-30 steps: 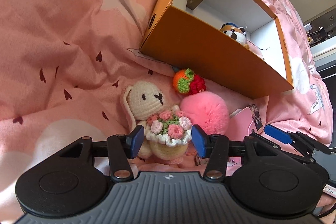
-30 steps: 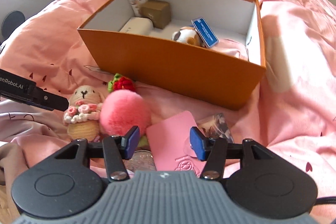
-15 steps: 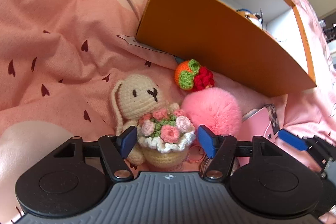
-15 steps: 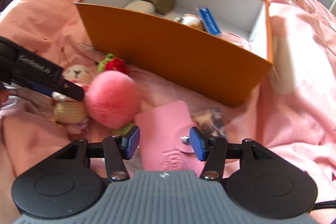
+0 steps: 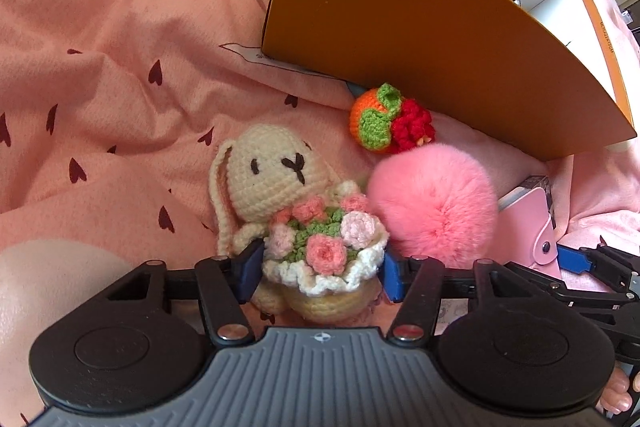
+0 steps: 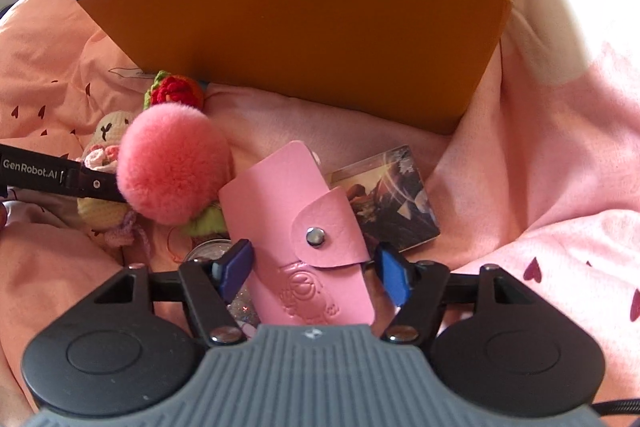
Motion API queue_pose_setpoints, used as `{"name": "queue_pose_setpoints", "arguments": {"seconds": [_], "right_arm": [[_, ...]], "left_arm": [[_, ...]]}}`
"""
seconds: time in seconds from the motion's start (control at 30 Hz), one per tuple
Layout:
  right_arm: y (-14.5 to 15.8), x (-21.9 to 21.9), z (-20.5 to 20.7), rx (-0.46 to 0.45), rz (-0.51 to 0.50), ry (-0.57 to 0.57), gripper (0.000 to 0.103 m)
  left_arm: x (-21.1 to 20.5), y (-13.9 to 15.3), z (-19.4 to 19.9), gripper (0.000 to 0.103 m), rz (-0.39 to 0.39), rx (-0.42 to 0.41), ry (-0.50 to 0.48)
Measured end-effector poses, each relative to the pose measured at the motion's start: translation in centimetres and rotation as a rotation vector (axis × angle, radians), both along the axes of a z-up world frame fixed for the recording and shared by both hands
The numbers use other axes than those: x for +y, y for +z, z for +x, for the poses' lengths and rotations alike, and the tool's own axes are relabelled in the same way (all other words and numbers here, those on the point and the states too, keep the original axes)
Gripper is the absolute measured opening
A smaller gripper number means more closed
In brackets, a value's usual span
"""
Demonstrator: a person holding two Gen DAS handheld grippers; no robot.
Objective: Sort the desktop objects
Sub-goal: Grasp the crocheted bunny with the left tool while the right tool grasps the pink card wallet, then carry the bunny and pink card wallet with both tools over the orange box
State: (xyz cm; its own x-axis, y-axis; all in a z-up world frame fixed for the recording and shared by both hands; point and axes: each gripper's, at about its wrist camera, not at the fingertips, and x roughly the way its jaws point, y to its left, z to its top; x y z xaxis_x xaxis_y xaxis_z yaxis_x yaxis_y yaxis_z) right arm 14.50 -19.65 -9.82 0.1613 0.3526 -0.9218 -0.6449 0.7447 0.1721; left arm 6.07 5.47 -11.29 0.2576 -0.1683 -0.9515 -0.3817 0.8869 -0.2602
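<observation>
Jaws of the left gripper [image 5: 320,273] are closing around the crochet bunny [image 5: 298,223], pads not yet pressing; right gripper [image 6: 314,275] is straddling the pink pouch [image 6: 304,227], part open, gripping nothing.

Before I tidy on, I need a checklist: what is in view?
Crocheted bunny with bouquet: 1, cream, between left pads.
Fluffy pompom: 1, pink, right of bunny.
Crocheted fruit charm: 1, orange-green-red, by box.
Leather snap pouch: 1, pink, between right pads.
Picture card: 1, dark, under pouch.
Cardboard box: 1, orange, behind, partly filled.
Heart-print quilt: 1, pink, underneath.
Left gripper: open, closing.
Right gripper: open.
</observation>
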Motion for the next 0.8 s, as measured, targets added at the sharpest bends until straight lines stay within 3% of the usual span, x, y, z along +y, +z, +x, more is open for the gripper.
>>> {"name": "queue_pose_setpoints", "arguments": {"seconds": [0.1,0.17,0.4,0.47,0.63,0.8], "right_arm": [[0.9,-0.1,-0.1,0.016,0.023,0.01,0.041],[1.6,-0.1,-0.4,0.015,0.035,0.028,0.035],[3.6,1.7,-1.7,-0.029,0.043,0.192,0.035],[3.4,2.1,-1.6,-0.04,0.029,0.187,0.027],[4.3,1.5,-1.9,-0.05,0.029,0.193,0.021],[7.1,0.3,-2.1,-0.112,0.045,0.154,0.019]], "left_arm": [[0.2,0.3,-0.4,0.063,-0.002,-0.014,-0.002],[0.5,0.5,-0.8,0.062,-0.008,-0.023,-0.001],[1.3,1.1,-2.0,0.059,-0.021,-0.056,-0.026],[1.3,1.4,-2.4,0.059,-0.017,-0.07,-0.04],[1.6,2.5,-3.3,0.058,-0.021,-0.119,-0.066],[2.5,4.2,-3.3,0.058,-0.037,-0.174,-0.075]]}}
